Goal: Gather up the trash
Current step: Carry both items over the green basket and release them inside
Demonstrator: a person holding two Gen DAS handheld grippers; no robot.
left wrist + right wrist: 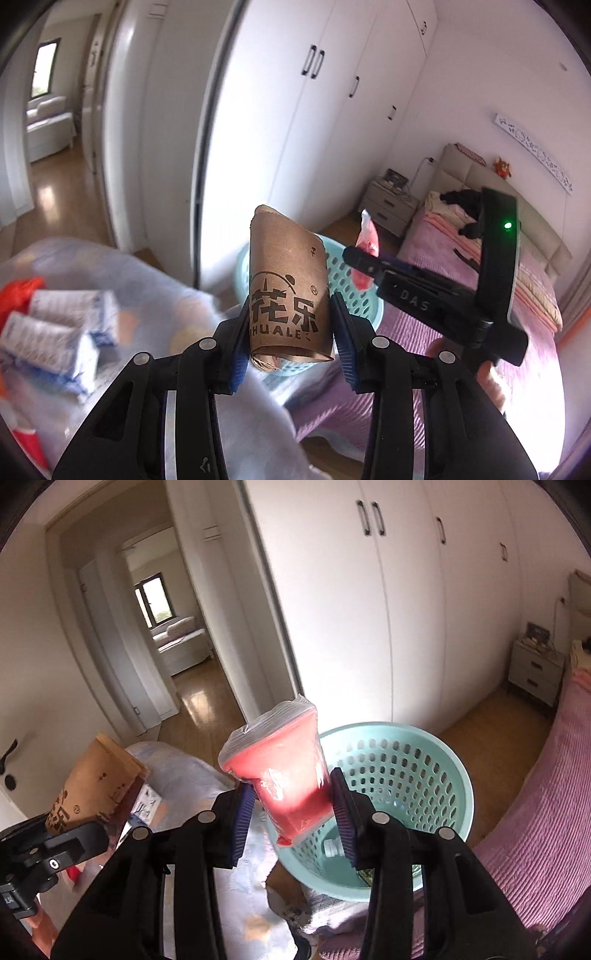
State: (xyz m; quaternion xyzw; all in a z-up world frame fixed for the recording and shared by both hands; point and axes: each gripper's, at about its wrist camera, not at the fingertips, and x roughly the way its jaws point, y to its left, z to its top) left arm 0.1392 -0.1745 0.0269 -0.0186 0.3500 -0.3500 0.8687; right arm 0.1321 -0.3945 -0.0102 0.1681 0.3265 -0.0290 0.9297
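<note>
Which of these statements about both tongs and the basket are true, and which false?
1. The left tongs grip a brown printed paper bag. True.
2. The right tongs are open and hold nothing. False: they are shut on a clear plastic pouch with red contents.
3. The light blue perforated plastic basket is upside down. False: it stands with its mouth upward.
4. A pink ribbed bedspread lies right of the basket in the right wrist view. True.
</note>
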